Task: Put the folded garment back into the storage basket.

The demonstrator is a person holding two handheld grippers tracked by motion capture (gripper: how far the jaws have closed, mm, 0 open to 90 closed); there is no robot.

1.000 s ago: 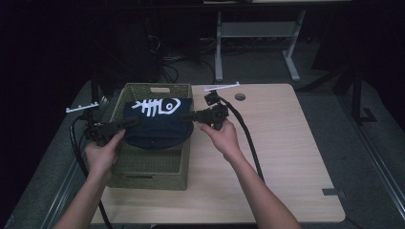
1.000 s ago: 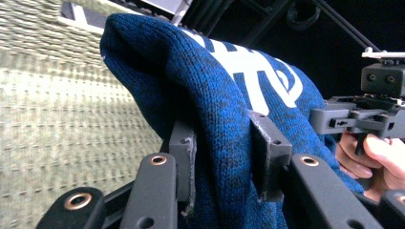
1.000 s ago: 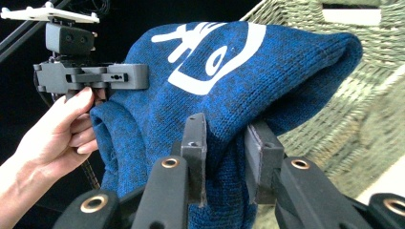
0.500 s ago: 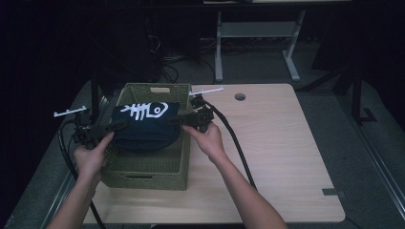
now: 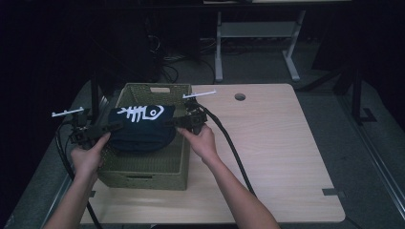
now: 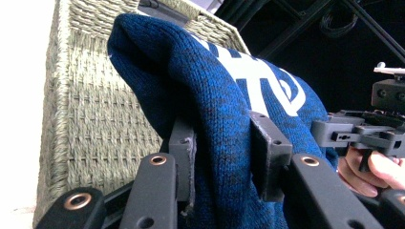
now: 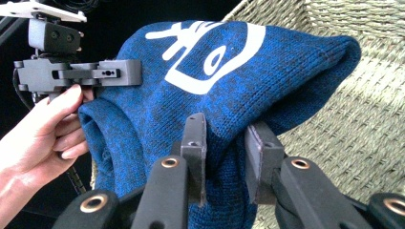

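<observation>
A folded dark blue knitted garment (image 5: pixel 142 129) with a white fish-skeleton print hangs over the woven olive basket (image 5: pixel 148 167) at the table's left. My left gripper (image 5: pixel 111 127) is shut on its left side, and my right gripper (image 5: pixel 174 122) is shut on its right side. In the left gripper view the blue knit (image 6: pixel 224 119) is pinched between both jaws, with the basket wall (image 6: pixel 90 124) behind it. The right gripper view shows the knit (image 7: pixel 229 95) squeezed between the jaws, the basket's inside (image 7: pixel 363 105) to the right, and the other gripper (image 7: pixel 76 74) gripping the far edge.
The light wooden table (image 5: pixel 282 152) has a round cable hole (image 5: pixel 239 97) near its back edge. Thick black cables (image 5: pixel 234 148) trail from both grippers. A white desk frame (image 5: pixel 258 33) stands on the dark floor behind the table.
Both grippers have carried the garment leftward over the basket and slightly lower. The grip on it is unchanged.
</observation>
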